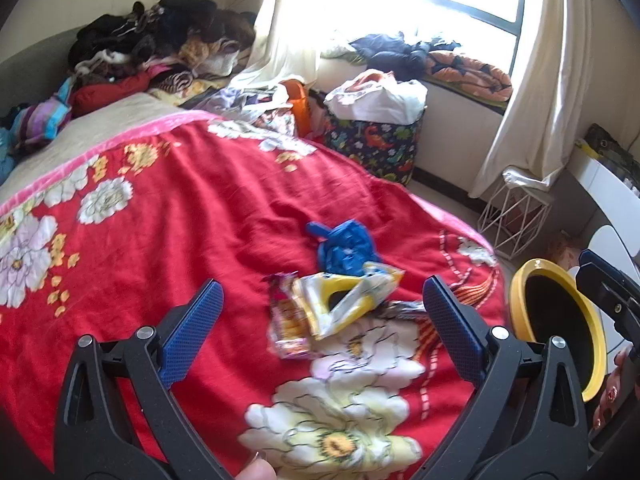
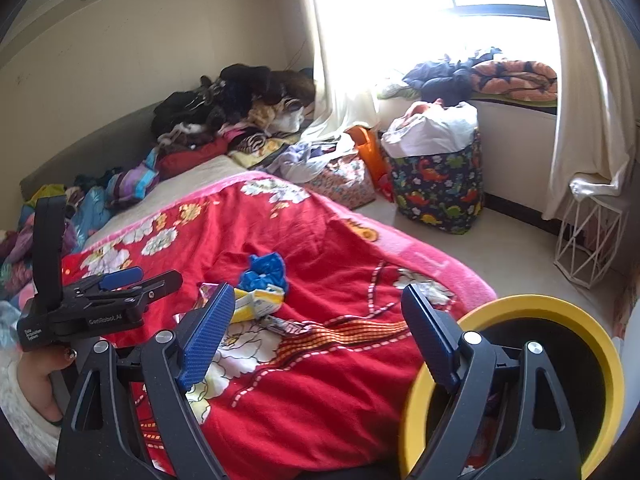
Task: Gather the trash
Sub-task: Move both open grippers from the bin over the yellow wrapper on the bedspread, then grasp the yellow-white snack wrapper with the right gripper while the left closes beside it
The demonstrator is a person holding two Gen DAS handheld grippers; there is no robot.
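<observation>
Trash lies on the red flowered blanket (image 1: 160, 240): a crumpled blue wrapper (image 1: 348, 246), a yellow-and-white packet (image 1: 344, 306) and a pink snack wrapper (image 1: 286, 320). My left gripper (image 1: 322, 304) is open just short of the packets, which lie between its blue fingers. The same trash shows in the right wrist view: the blue wrapper (image 2: 264, 270) and the yellow packet (image 2: 256, 302). My right gripper (image 2: 318, 316) is open and empty over the bed's edge. A yellow-rimmed bin (image 2: 560, 320) stands beside the bed, also in the left wrist view (image 1: 560, 312).
Piled clothes (image 1: 160, 44) cover the head of the bed. A dinosaur-print basket (image 1: 376, 144) and a white wire stand (image 1: 516, 216) stand on the floor by the window. The left gripper shows at the left in the right wrist view (image 2: 120, 284).
</observation>
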